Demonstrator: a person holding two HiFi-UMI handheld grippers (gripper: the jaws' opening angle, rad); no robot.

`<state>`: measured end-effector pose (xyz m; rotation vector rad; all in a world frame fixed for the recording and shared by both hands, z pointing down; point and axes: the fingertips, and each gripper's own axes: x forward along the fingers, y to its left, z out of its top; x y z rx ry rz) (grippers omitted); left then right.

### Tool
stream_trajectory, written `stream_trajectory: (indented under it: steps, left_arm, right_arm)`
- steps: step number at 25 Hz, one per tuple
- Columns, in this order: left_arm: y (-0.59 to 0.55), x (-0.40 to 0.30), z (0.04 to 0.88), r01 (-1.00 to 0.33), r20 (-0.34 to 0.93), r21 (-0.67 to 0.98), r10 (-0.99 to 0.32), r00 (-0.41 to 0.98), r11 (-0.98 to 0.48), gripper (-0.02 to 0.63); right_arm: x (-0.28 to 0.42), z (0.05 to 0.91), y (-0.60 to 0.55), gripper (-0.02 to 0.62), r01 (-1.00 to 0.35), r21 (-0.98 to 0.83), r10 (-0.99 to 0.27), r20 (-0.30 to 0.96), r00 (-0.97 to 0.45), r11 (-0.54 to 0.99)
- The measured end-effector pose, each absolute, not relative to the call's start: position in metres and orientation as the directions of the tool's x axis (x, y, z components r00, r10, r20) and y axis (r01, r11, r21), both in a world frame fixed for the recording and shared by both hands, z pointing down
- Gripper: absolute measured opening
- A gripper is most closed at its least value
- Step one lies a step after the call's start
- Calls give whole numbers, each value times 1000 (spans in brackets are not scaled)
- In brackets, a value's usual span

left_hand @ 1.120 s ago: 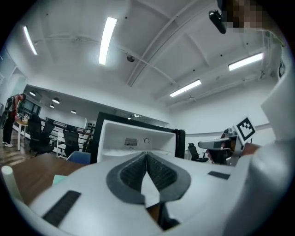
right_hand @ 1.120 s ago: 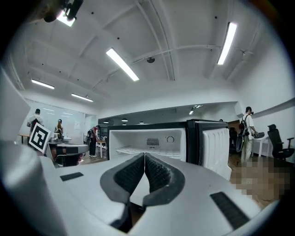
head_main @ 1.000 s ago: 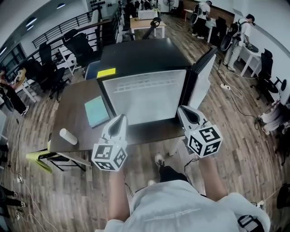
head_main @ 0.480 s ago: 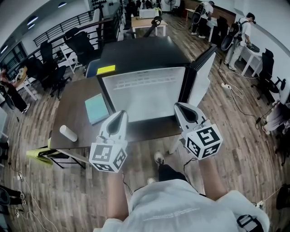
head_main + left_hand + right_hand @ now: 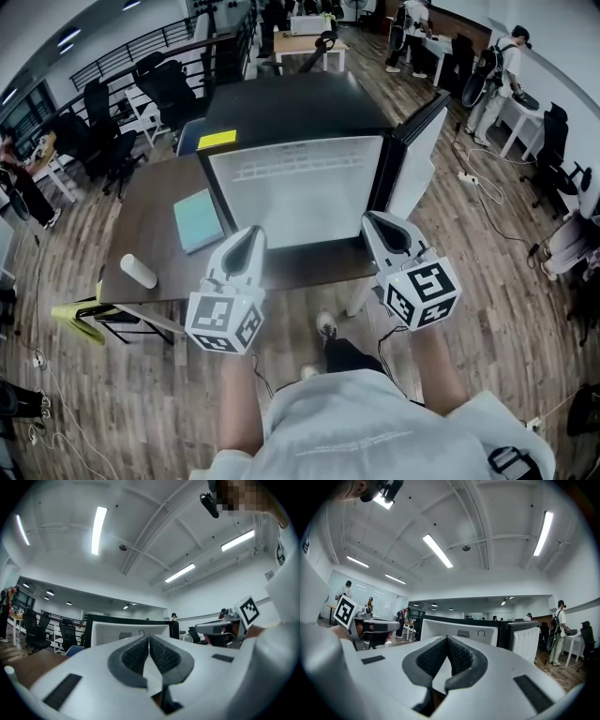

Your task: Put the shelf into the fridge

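Note:
A black mini fridge (image 5: 291, 112) stands on a dark table (image 5: 155, 211) with its door (image 5: 417, 155) swung open to the right. Its white inside (image 5: 295, 202) faces me, and I cannot make out a separate shelf in it. My left gripper (image 5: 249, 242) hovers in front of the fridge's lower left corner, jaws shut with nothing between them. My right gripper (image 5: 379, 227) hangs by the lower right corner near the door hinge, also shut and empty. In the left gripper view, the left gripper (image 5: 149, 640) points at the fridge front (image 5: 126, 632). The right gripper (image 5: 447, 641) shows its pads pressed together.
A teal notebook (image 5: 198, 223) and a white cylinder (image 5: 139, 271) lie on the table left of the fridge. A yellow note (image 5: 217, 141) sits on the fridge top. Office chairs (image 5: 164, 89), desks and standing people (image 5: 492, 80) fill the room behind and to the right.
The right gripper has shifted slightly left and up toward the fridge. The left gripper has barely moved. Both stay shut and empty.

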<state>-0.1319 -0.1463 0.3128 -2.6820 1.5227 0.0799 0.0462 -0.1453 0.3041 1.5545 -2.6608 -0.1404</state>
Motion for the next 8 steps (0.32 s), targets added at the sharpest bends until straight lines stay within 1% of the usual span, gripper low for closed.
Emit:
stream_trajectory:
  steps: [8]
  left_arm:
    - [-158, -125, 315, -858, -73, -12, -855, 513, -514, 21]
  right_arm:
    - [56, 304, -152, 15, -874, 106, -879, -1, -478, 475]
